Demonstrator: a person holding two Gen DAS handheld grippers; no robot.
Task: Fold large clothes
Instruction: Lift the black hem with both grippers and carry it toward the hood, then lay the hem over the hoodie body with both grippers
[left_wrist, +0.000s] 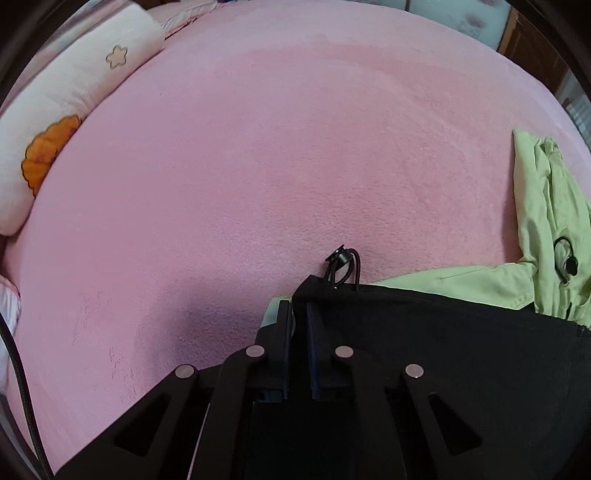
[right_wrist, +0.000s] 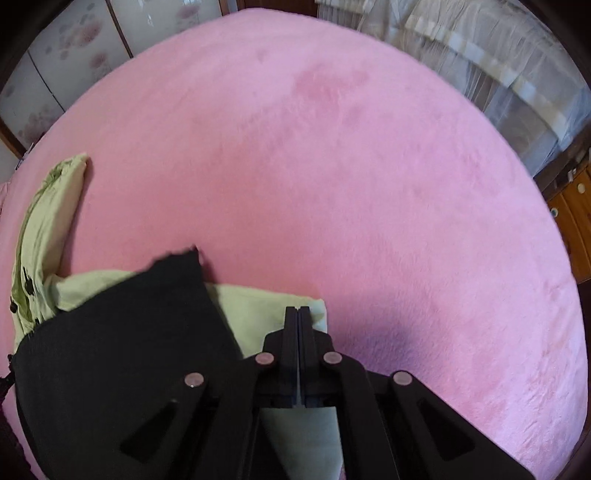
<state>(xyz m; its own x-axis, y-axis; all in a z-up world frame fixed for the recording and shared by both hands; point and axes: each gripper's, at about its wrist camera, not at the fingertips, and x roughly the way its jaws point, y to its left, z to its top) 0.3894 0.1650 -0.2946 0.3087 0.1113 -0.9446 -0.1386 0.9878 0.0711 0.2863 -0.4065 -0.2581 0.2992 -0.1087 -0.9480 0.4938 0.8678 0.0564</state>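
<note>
Two tongs, left (left_wrist: 298, 314) and right (right_wrist: 298, 314), clamping one jacket (right_wrist: 255, 306) (green, black-lined).

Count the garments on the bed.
2. A light green jacket lies spread on the pink bedspread; a black garment lies on top of it. More could be hidden underneath.

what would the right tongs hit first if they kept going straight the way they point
The light green jacket that the right tongs are already shut on, with the pink blanket probably right under it.
</note>
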